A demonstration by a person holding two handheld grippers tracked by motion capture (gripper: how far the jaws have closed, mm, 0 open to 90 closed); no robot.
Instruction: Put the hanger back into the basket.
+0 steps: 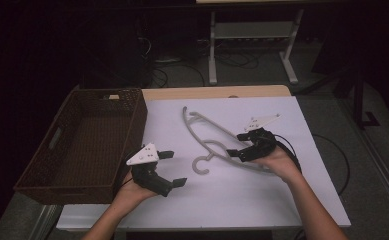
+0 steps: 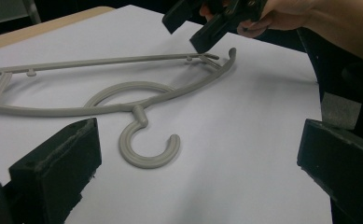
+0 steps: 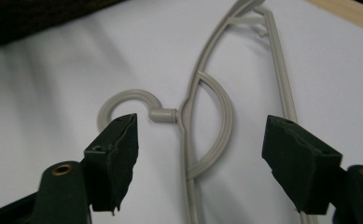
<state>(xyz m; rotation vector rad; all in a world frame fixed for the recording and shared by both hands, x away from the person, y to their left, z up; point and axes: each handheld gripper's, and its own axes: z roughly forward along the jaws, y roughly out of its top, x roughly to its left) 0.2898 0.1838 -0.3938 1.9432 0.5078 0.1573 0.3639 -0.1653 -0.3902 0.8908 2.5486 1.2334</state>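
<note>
Hanger (image 1: pixel 217 142), grey plastic, lies flat on the white sheet (image 1: pixel 262 195) that covers the bench (image 1: pixel 207 93), hook end toward the person, one shoulder toward the far edge; no brand, label or writing can be read on it, nor on either tool. Right hand-held gripper (image 1: pixel 238 145) is over the hanger's near shoulder, held by the right hand (image 1: pixel 278 162) with the forearm coming in from the lower right and the grey three-cornered plate (image 1: pixel 262 121) uppermost. In the right gripper view its two black jaws stand apart, one beside the hook, the other just outside the straight bar, the hanger's neck and inner arc between them; the pads are not pressing on the plastic, and whether they touch it cannot be told. Left hand-held gripper (image 1: pixel 173 168) rests low over the sheet near the hook, gripped from below by the left hand (image 1: pixel 132 192), jaws wide apart and holding nothing; in the left gripper view the hook (image 2: pixel 146 148) lies ahead between them, clear of both. Brown woven basket (image 1: pixel 57 155) sits at the left edge of the bench, touching the sheet, close beside the left hand.
</note>
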